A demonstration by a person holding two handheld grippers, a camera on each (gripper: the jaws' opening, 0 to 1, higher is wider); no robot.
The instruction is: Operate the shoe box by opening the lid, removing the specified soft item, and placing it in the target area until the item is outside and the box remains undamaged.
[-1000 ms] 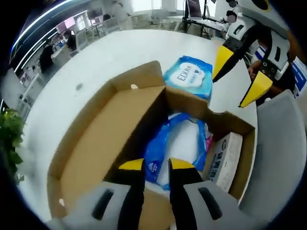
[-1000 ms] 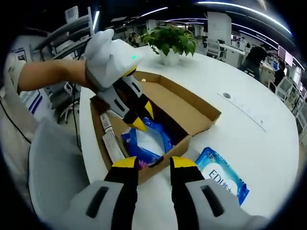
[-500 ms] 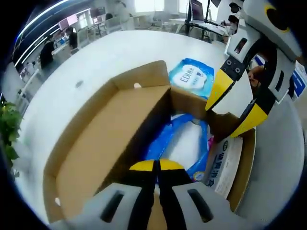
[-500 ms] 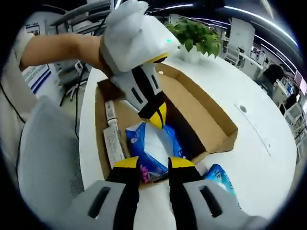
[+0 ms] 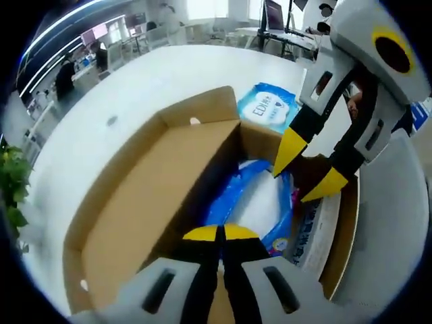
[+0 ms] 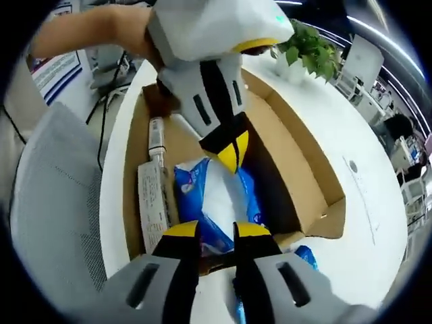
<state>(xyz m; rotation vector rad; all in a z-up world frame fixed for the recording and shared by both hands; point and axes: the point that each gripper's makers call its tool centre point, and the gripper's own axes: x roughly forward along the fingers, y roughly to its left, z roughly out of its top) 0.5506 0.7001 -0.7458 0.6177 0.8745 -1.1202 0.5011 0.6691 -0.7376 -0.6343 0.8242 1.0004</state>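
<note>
The box (image 5: 135, 202) lies open on the white tabletop (image 5: 121, 88), lid folded flat to one side. The soft item, a blue-and-white pack (image 6: 212, 196), lies inside the box directly ahead of both claws, beside a white carton (image 6: 154, 202) along the box wall. The left claw (image 5: 220, 233) is clenched with its yellow tips together, grasping nothing visible, poised at the near end of the pack (image 5: 260, 202). The right claw (image 6: 216, 230) hovers just above the pack's other end with a narrow gap between its tips; seen from the left gripper view, the right claw (image 5: 304, 169) has its tips parted and pointing down at the pack, released. A second pack (image 5: 270, 108) already lies on the tabletop just beyond the box. Judged step: grasp the pack in the box. Lower the right claw so one tip passes each side of a raised fold of wrapper, close on the film only, then lift straight up. Keep the tips clear of the cardboard walls and the carton to avoid tearing or dragging the box.
</note>
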